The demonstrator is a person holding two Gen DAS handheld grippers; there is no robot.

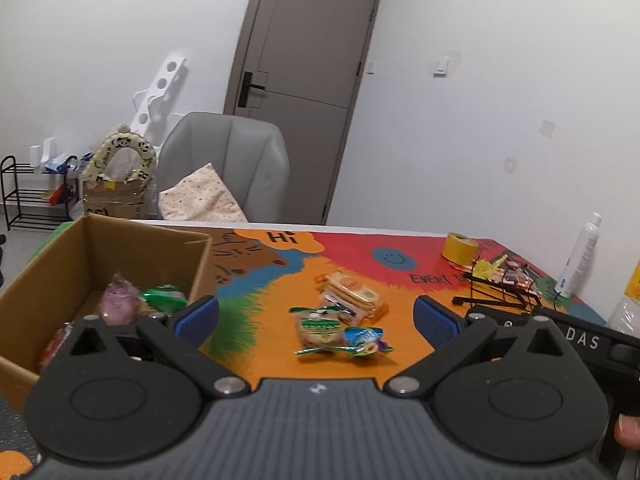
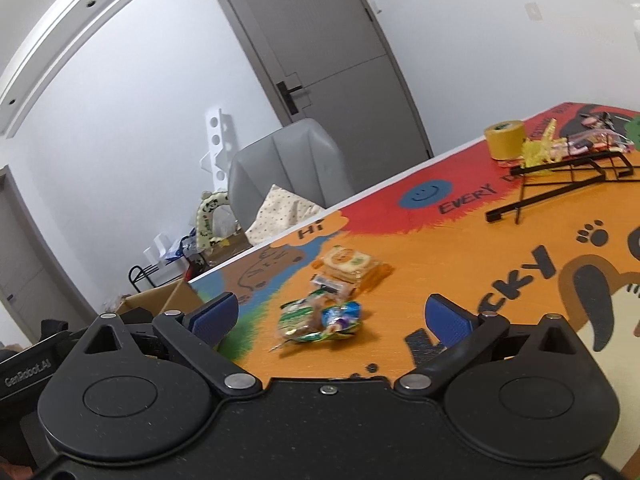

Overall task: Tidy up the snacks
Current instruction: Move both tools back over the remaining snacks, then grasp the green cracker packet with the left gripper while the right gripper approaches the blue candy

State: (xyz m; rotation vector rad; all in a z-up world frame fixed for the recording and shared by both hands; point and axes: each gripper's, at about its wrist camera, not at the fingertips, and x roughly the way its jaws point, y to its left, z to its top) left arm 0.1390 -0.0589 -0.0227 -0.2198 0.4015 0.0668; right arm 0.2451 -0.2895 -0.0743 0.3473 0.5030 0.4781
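A small heap of wrapped snacks lies on the colourful table mat: an orange cracker pack (image 1: 353,293) (image 2: 349,267), a green-wrapped biscuit (image 1: 319,327) (image 2: 301,317) and a blue candy wrapper (image 1: 364,340) (image 2: 343,318). A cardboard box (image 1: 44,276) stands at the left and holds a purple snack (image 1: 118,301), a green one (image 1: 165,298) and a red one. My left gripper (image 1: 316,318) is open and empty, just short of the heap. My right gripper (image 2: 334,318) is open and empty, in front of the same heap.
A yellow tape roll (image 1: 460,247) (image 2: 505,139), a black wire rack (image 1: 496,296) (image 2: 560,184) with more wrapped items behind it, and a white bottle (image 1: 580,256) sit at the far right. A grey chair (image 1: 228,160) stands behind the table.
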